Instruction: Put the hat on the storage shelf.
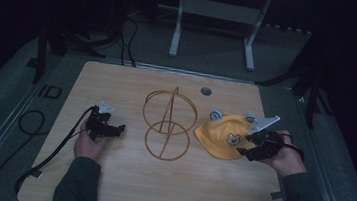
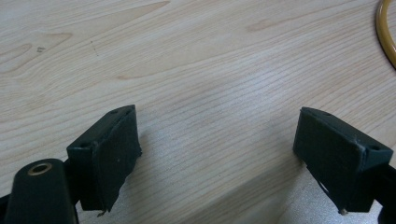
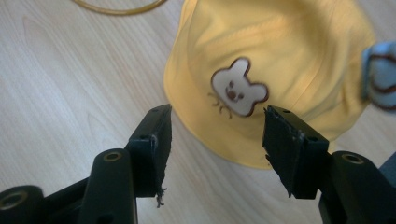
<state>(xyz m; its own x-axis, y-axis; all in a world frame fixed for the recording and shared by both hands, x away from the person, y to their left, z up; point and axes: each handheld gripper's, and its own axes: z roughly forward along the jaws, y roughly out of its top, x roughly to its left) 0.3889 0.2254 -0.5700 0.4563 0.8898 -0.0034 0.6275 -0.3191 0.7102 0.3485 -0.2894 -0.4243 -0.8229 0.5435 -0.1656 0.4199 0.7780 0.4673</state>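
Note:
A small yellow hat point(image 1: 225, 134) with a bear face patch point(image 3: 238, 92) and blue ears point(image 3: 379, 74) lies on the wooden table point(image 1: 123, 175), right of centre. My right gripper point(image 1: 258, 145) is at the hat's right side, open, its jaws either side of the brim edge point(image 3: 217, 135). A gold wire stand point(image 1: 168, 124) of two rings and a centre rod stands mid-table. My left gripper point(image 1: 113, 130) sits open on the left, over bare wood point(image 2: 215, 140), holding nothing. A piece of the gold ring point(image 2: 386, 32) shows at the left gripper view's top right.
A black cable point(image 1: 53, 150) trails from the left gripper off the table's left edge. A round grommet hole point(image 1: 206, 91) sits near the back edge. A white frame point(image 1: 215, 14) stands on the floor behind the table.

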